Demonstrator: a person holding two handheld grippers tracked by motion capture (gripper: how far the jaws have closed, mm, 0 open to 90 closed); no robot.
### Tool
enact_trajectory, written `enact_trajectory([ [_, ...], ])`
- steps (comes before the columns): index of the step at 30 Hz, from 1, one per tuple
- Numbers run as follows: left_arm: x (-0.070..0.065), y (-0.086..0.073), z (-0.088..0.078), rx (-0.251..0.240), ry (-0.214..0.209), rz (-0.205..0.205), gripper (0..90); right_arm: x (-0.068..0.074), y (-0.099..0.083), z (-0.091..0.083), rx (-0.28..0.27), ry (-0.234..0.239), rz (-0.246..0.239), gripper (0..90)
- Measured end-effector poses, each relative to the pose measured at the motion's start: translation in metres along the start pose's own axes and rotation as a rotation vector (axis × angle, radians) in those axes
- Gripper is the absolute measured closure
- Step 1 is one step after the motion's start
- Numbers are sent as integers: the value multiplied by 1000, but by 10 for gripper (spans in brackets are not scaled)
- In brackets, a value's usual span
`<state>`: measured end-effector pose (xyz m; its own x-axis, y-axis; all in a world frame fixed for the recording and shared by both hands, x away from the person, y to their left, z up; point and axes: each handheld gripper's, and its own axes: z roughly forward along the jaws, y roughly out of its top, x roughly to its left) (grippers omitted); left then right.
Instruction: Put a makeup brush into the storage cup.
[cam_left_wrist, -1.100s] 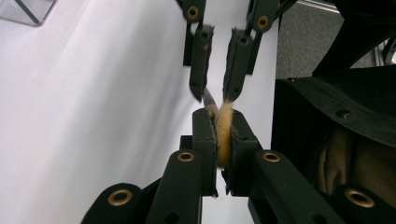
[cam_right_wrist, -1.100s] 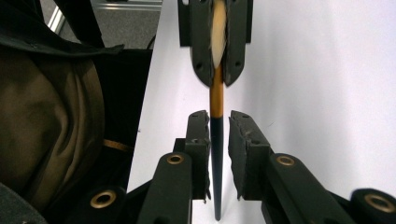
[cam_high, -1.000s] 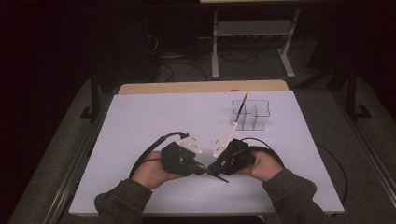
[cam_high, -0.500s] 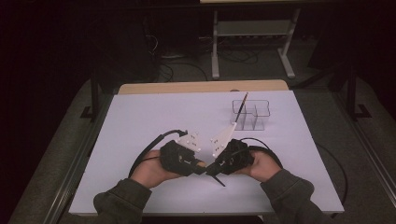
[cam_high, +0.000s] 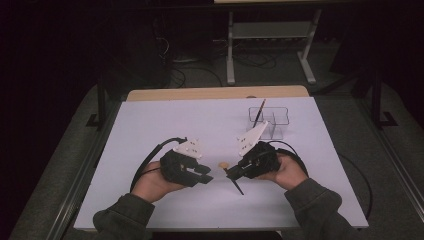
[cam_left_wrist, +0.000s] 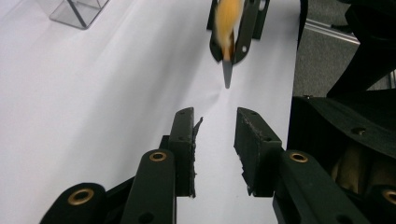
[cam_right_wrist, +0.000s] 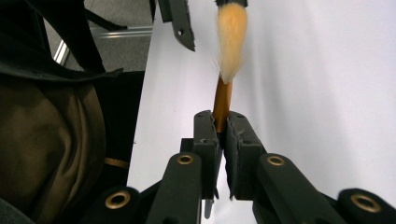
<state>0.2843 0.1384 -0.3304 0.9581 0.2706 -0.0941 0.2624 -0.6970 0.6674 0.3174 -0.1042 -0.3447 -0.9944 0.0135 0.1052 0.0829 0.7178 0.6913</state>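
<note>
A brush with tan bristles (cam_high: 223, 164) and a thin dark handle (cam_high: 238, 188) hangs just above the white table (cam_high: 165, 125). My right gripper (cam_high: 235, 173) is shut on it. In the right gripper view the pads (cam_right_wrist: 223, 116) pinch the brown neck (cam_right_wrist: 222, 95) below the bristles (cam_right_wrist: 231, 42). My left gripper (cam_high: 207, 175) faces it from the left, a short gap away. Its jaws have just been opening, and in the left gripper view they (cam_left_wrist: 215, 116) stand apart with nothing between them, while the brush (cam_left_wrist: 226, 21) is blurred straight ahead.
A clear divided box (cam_high: 274, 123) stands at the back right of the table with another brush (cam_high: 259, 113) leaning in it. A corner of the box (cam_left_wrist: 77, 9) is seen from the left gripper. Cables loop behind both hands. A bare wooden strip (cam_high: 215, 93) runs along the table's far edge.
The left gripper's jaws have parted and a small gap has opened between the two grippers. The right gripper keeps hold of the brush, hardly moved.
</note>
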Motion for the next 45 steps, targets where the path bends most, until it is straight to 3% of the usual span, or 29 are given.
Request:
enact_trajectory([
  [16, 7, -21, -3, -32, 34, -38, 640, -19, -6, -29, -53, -39, 85, 828],
  [29, 8, -35, -7, -55, 51, -65, 599, -29, -8, -47, -84, -82, 111, 828],
  [40, 10, -46, -8, -51, 69, -60, 583, -36, -9, -53, -70, -97, 135, 828],
  [45, 9, -51, -10, -70, 76, -78, 566, -39, -8, -59, -76, -109, 146, 828],
])
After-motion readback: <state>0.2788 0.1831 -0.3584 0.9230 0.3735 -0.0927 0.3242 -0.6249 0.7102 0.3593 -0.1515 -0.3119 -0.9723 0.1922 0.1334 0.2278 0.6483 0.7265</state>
